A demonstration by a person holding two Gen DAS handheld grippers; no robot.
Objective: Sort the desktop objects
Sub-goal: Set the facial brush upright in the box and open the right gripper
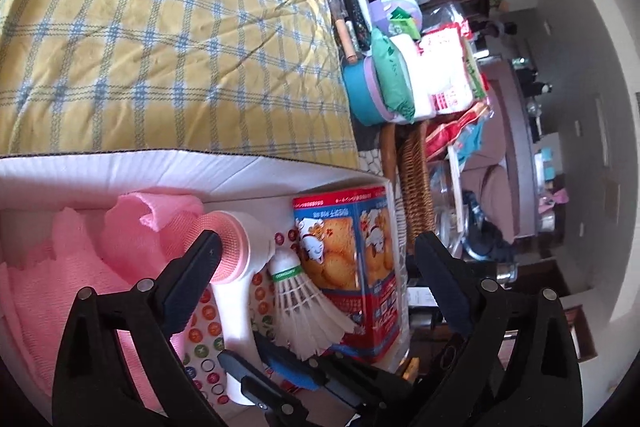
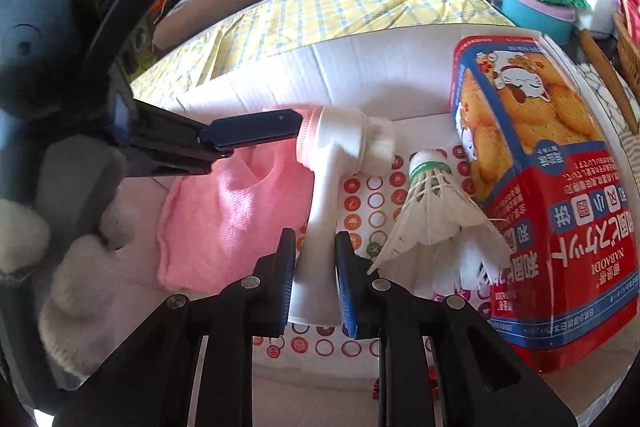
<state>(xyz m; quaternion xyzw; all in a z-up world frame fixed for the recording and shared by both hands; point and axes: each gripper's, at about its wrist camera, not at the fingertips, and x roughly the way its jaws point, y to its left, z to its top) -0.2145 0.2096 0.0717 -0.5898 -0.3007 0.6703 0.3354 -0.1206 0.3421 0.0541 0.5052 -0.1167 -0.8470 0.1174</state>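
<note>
In the left wrist view, the white facial brush (image 1: 236,291) lies in the lower centre of the frame, its long axis running from the pink round head at upper left down to the handle end near the bottom edge. It sits inside the white box (image 1: 120,175) with a pink cloth (image 1: 80,267) at left, a sticker sheet (image 1: 204,331) under it, a shuttlecock (image 1: 304,311) just to its right with its cork up, and a biscuit packet (image 1: 352,267) standing against the box's right end. The left gripper (image 1: 320,251) is spread wide and holds nothing; one finger lies against the pink head. Yellow checked cloth (image 1: 160,27) fills the upper left, with clutter at right. In the right wrist view, the brush (image 2: 332,163) stands along the frame's vertical, head at centre turned left, handle coming down to the right gripper (image 2: 315,267), whose two fingers are closed onto the handle from either side. The left gripper's finger (image 2: 256,131) reaches in from the left to touch the head. Pink cloth (image 2: 224,219) lies at left, shuttlecock (image 2: 432,211) and biscuit packet (image 2: 552,187) at right, the box wall (image 2: 360,75) behind.
</note>
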